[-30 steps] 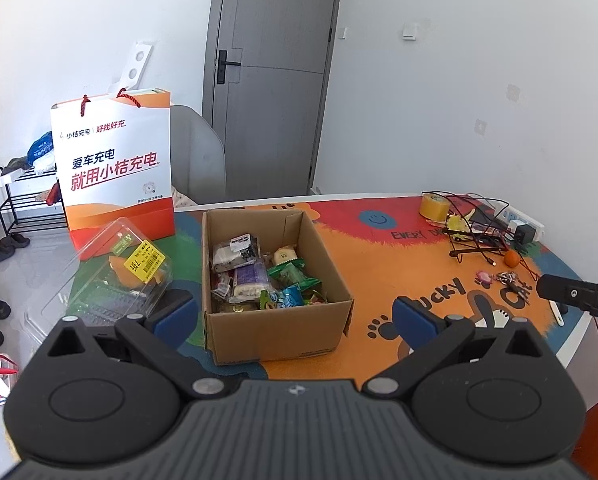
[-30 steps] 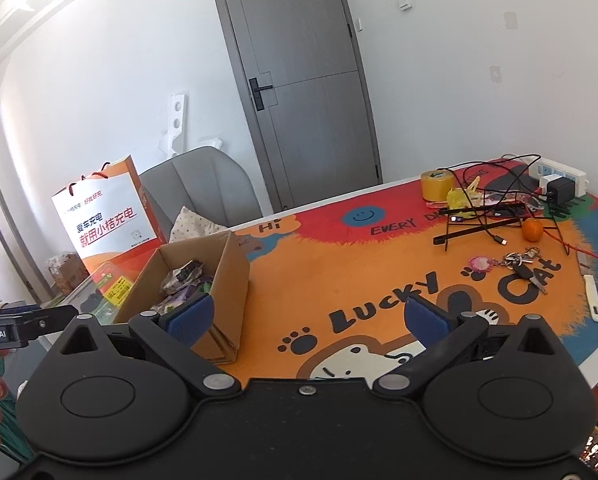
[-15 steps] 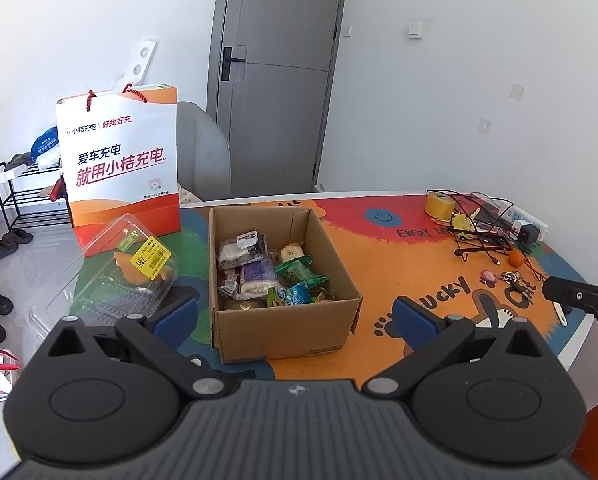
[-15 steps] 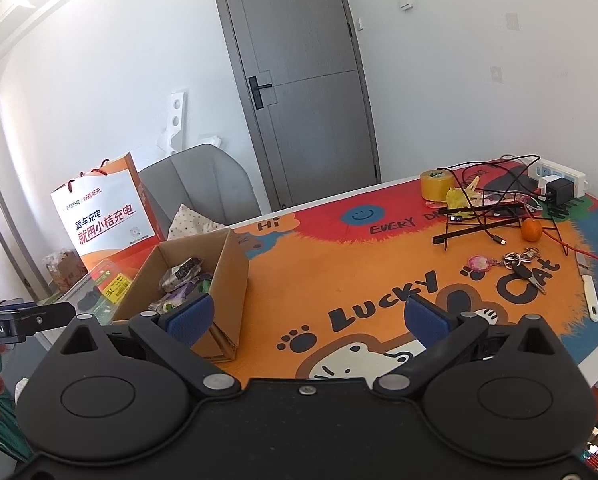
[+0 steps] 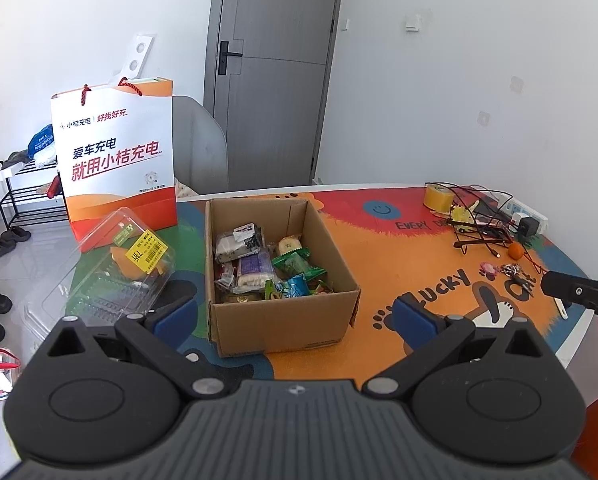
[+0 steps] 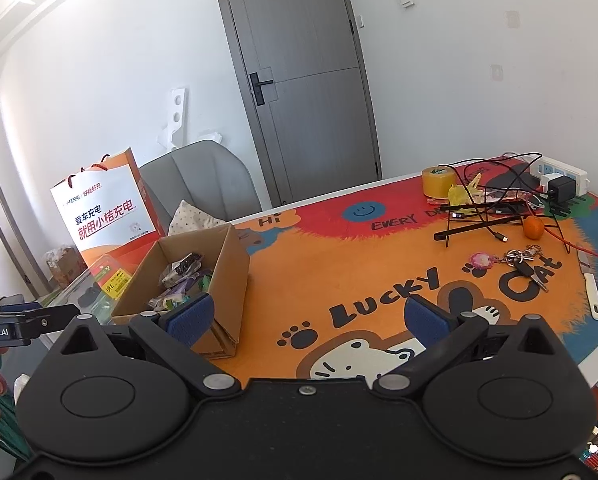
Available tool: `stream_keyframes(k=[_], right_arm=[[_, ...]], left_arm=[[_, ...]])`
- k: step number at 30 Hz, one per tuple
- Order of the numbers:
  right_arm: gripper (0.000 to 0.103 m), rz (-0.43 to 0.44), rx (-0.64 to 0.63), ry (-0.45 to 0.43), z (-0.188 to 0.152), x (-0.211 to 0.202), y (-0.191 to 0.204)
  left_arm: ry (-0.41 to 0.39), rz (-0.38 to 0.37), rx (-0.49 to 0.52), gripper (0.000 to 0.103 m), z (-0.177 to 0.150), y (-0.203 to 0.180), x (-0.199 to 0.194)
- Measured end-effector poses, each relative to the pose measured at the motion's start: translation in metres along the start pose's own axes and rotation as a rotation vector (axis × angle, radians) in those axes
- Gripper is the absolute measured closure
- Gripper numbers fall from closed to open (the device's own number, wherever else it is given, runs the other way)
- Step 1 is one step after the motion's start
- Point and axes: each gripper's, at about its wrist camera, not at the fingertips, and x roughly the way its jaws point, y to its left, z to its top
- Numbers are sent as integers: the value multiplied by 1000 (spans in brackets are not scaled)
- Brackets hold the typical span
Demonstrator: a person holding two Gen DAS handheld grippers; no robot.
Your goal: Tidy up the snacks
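Blue-padded left gripper and right gripper are both hanging spread wide, gripping nothing. Left view is creeping toward the cardboard box, now sitting larger at frame centre than a second ago; snacks are lying inside. Right view is barely changing. Likely lining up a first pick.

Both views are showing bright, even daylight. The white wall is glowing brightest toward the upper left of the right view. Soft shadows are falling beside the cardboard box. Focus is holding sharp throughout. Fisheye distortion is bowing the door, and dark vignetting is clipping the corners.
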Motion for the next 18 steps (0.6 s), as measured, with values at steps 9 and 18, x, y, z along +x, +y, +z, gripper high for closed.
stream_keyframes(k=[9, 18], right_arm=[[0, 4, -3, 2, 0, 0, 0], [0, 9, -13, 18, -2, 4, 3]], left_arm=[[-4, 14, 3, 0, -1, 0, 0], [2, 10, 4, 0, -2, 0, 2]])
